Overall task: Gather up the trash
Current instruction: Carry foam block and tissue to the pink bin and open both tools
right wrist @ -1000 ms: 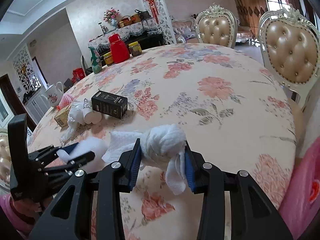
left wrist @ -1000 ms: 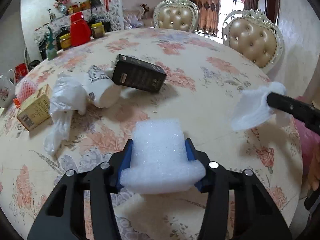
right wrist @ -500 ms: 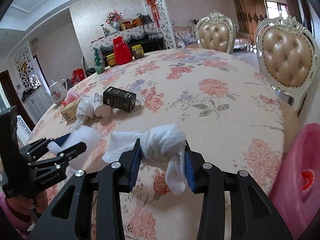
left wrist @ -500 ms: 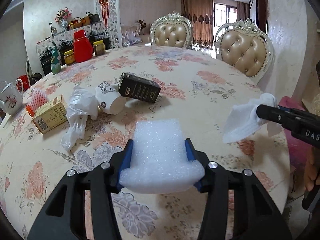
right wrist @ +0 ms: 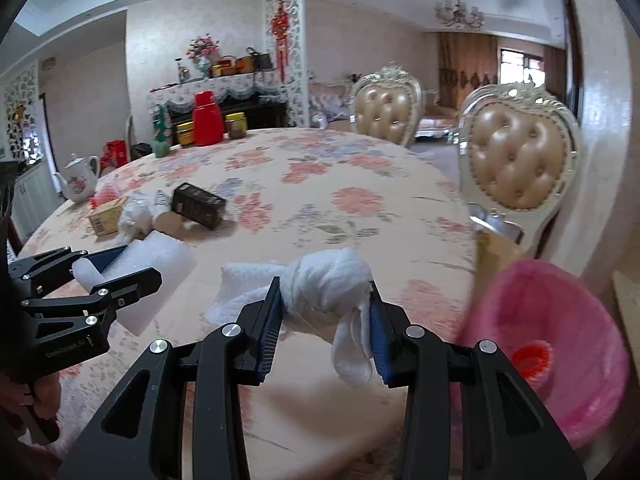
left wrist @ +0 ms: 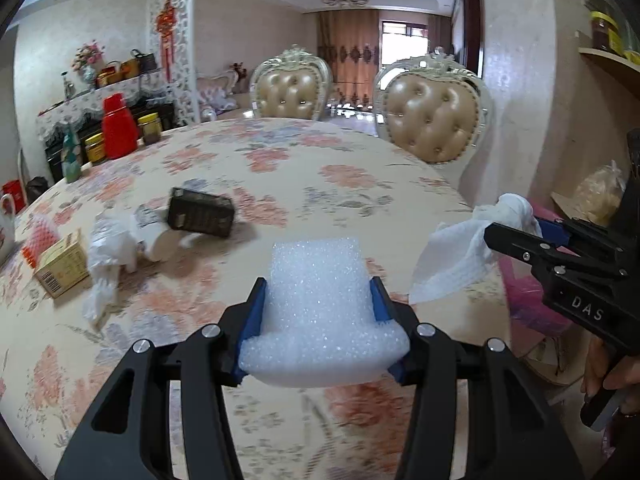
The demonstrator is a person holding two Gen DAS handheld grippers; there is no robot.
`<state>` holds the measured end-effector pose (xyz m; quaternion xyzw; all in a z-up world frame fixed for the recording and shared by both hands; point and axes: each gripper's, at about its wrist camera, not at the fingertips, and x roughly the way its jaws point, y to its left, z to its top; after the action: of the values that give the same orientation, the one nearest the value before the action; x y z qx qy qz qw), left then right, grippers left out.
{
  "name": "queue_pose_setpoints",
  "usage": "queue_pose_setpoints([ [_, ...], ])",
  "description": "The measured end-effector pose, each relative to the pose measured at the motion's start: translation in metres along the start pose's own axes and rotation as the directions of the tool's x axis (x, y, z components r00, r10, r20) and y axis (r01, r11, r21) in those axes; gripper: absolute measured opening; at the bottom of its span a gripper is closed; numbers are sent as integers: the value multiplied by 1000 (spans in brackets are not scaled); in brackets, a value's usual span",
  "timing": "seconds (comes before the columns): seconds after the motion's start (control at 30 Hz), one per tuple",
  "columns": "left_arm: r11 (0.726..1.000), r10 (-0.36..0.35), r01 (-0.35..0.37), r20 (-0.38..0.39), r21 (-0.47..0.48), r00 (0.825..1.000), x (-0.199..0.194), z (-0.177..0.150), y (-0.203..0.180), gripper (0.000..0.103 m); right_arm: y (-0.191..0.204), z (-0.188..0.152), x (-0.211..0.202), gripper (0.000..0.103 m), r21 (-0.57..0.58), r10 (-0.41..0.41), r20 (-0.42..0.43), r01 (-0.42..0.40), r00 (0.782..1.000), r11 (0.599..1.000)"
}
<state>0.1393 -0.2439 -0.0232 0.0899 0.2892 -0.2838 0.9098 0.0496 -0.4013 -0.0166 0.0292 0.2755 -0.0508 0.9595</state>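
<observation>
While my left gripper (left wrist: 318,300) clamps foam block (left wrist: 320,304), right gripper (right wrist: 325,312) clamps knotted tissue (right wrist: 328,284) beside pink bin (right wrist: 548,356).

A white foam sheet (left wrist: 318,312), bent into a wad, sits pinched between the left gripper's (left wrist: 318,312) blue pads. A knotted white paper towel (right wrist: 328,284) with loose tails hangs clamped in the right gripper (right wrist: 325,312), beside a pink-lined trash bin (right wrist: 560,360) off the table edge. On the floral tablecloth lie a black box (left wrist: 200,213), crumpled plastic bag (left wrist: 108,248), paper cup (left wrist: 160,240) and yellow carton (left wrist: 62,264).
</observation>
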Motion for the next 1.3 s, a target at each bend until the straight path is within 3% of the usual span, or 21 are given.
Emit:
queue_pose_setpoints([
  [0.23,995,-89,88,17,53,996,6,14,-42,49,-32,-13,-24,39,26,-104,15,103,994,994],
  [0.4,982,-170,168,15,85,985,13,25,-74,49,-66,-23,-47,39,62,-209,31,207,977,976],
  [0.77,916,-361,349,24,199,932,33,54,-158,49,-146,-50,-81,40,174,-406,31,395,913,902],
  [1.0,867,-449,442,-24,231,893,67,73,-206,50,-185,-66,-77,43,228,-454,-3,443,891,867],
  [1.3,832,-492,496,-81,248,867,106,88,-253,51,-209,-76,-69,44,240,-460,-24,452,888,860],
])
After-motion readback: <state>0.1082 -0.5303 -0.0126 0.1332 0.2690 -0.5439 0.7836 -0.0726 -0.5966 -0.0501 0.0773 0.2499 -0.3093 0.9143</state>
